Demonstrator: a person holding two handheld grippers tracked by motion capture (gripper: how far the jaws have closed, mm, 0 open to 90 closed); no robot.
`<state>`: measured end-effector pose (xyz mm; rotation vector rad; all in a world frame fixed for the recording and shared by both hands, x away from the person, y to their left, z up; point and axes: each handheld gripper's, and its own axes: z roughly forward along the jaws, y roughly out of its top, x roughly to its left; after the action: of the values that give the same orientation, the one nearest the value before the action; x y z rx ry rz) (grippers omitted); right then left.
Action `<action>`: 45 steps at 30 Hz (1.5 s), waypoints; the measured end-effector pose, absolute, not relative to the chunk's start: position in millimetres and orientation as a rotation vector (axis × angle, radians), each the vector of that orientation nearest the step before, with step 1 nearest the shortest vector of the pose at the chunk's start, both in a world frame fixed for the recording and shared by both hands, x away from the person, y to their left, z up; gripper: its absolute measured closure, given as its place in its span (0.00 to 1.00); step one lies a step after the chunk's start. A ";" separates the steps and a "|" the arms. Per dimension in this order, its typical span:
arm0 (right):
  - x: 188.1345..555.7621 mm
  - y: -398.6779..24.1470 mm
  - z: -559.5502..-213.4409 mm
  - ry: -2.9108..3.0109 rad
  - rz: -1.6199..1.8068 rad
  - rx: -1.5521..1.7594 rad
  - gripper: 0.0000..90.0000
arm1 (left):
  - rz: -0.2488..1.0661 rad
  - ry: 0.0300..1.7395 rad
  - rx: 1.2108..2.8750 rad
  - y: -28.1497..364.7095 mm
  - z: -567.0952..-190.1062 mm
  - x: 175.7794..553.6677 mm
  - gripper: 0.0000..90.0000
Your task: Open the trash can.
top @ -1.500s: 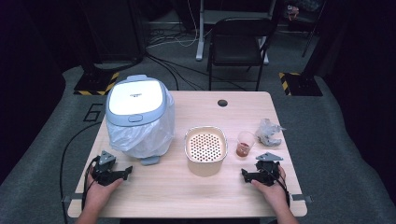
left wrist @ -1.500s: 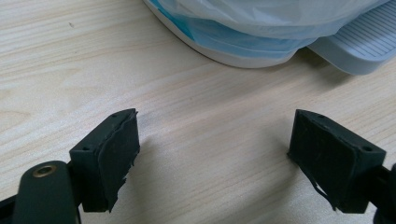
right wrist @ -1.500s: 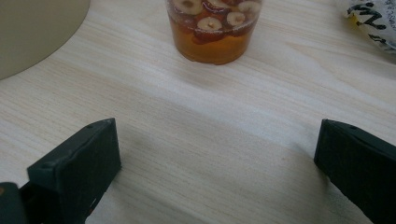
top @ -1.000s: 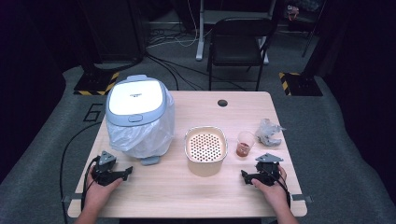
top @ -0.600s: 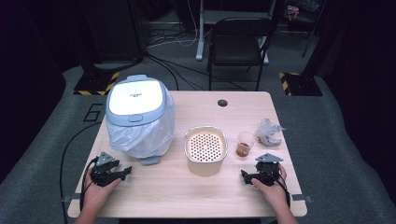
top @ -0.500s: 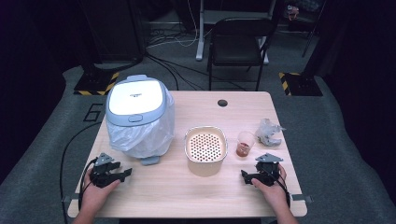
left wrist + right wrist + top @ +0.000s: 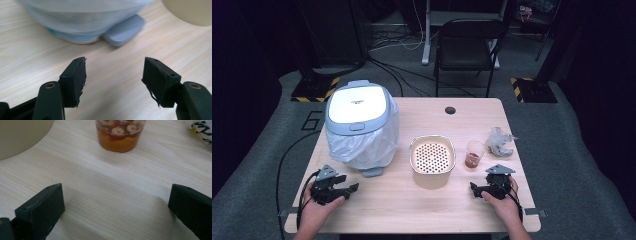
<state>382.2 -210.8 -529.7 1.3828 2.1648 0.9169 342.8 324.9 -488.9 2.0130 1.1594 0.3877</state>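
Pale wood table (image 7: 452, 210) — dark room, grey floor (image 7: 572, 150).

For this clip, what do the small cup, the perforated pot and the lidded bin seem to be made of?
Small cup: clear plastic by the look; amber liquid and fruit pieces show through its wall.
Perforated pot: matte beige, an insert full of round holes; plastic or coated metal, hard to tell.
Lidded bin: smooth grey-blue and white plastic lid, seemingly, with a thin translucent film liner bunched around the body.

cooker (image 7: 358, 125) left | steamer pot (image 7: 432, 161) centre | cup (image 7: 473, 154) — right, bag (image 7: 498, 142) behind
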 end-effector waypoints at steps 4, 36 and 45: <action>382.2 -210.9 -529.8 2.166 0.917 1.381 0.00 | 0.380 1.091 2.045 310.0 -485.0 342.7 0.39; 381.5 -211.1 -529.7 2.184 0.916 1.360 0.00 | 0.589 0.907 2.128 249.1 -504.5 367.7 0.43; 381.5 -210.9 -529.6 2.186 0.916 1.361 0.00 | 0.672 0.877 2.176 241.2 -509.4 362.5 0.42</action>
<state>381.5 -210.9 -529.6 1.3608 2.1862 0.9164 362.5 241.2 -509.4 2.1756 0.8769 0.6721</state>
